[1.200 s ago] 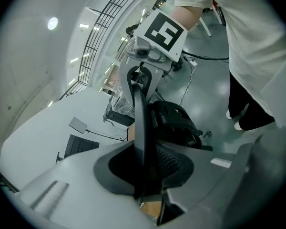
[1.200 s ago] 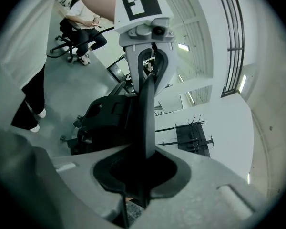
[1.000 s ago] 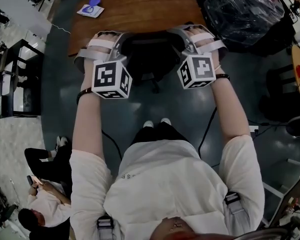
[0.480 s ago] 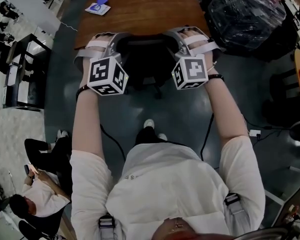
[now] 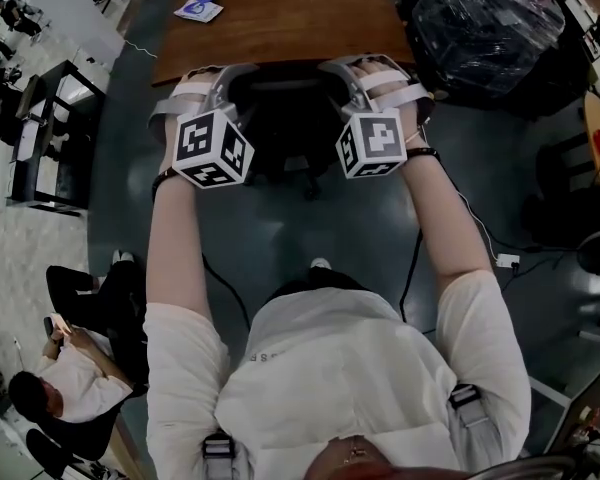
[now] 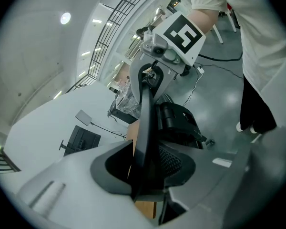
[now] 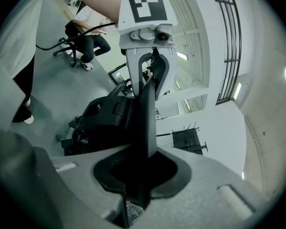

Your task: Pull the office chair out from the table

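The black office chair [image 5: 280, 118] stands at the near edge of the brown wooden table [image 5: 280, 18], its backrest toward me. My left gripper [image 5: 228, 76] is at the backrest's left edge and my right gripper [image 5: 342, 68] at its right edge. In the left gripper view the thin backrest edge [image 6: 144, 118] runs between the jaws of the left gripper [image 6: 145, 173]; they are opening and a gap shows beside it. In the right gripper view the right gripper [image 7: 140, 175] is shut on the backrest edge [image 7: 147, 123]. The seat [image 7: 109, 118] lies beyond.
A paper with a blue item [image 5: 198, 8] lies on the table's far left corner. A plastic-wrapped dark bundle [image 5: 490, 23] stands to the right. A black desk [image 5: 50, 138] is at the left. A seated person [image 5: 70, 388] is at the lower left. Cables [image 5: 415, 258] cross the floor.
Both grippers and the chair back have drawn away from the table toward the person, who has stepped backward. The table sits farther off in the head view.
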`<state>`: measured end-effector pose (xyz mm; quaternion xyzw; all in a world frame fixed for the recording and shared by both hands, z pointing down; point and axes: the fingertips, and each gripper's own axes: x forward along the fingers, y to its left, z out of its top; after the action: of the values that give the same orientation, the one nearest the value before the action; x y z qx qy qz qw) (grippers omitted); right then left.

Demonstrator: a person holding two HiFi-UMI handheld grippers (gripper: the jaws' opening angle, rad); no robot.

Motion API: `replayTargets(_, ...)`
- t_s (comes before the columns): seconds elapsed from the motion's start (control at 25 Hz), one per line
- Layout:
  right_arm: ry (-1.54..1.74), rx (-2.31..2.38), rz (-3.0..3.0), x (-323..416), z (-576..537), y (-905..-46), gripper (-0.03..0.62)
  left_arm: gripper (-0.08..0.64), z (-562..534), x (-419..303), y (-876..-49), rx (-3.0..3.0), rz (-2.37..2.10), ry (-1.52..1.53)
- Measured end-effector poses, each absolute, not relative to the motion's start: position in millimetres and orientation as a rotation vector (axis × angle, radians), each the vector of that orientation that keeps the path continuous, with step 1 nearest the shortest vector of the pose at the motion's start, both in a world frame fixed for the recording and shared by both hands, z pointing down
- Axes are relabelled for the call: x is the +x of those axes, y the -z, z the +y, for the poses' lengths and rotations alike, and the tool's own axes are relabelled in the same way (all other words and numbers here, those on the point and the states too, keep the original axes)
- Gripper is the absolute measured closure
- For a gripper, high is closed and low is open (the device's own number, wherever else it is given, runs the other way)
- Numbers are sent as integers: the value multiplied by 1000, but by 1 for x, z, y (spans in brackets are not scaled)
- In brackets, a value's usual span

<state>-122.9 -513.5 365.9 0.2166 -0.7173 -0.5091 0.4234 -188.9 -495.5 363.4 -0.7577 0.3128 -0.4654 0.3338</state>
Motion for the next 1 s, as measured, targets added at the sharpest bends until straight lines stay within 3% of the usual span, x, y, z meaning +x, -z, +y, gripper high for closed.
replayTargets(1.0, 1247, 587, -1827, -63, -377, -369, 529, 411, -355, -126, -361, -2069, 758, 1161)
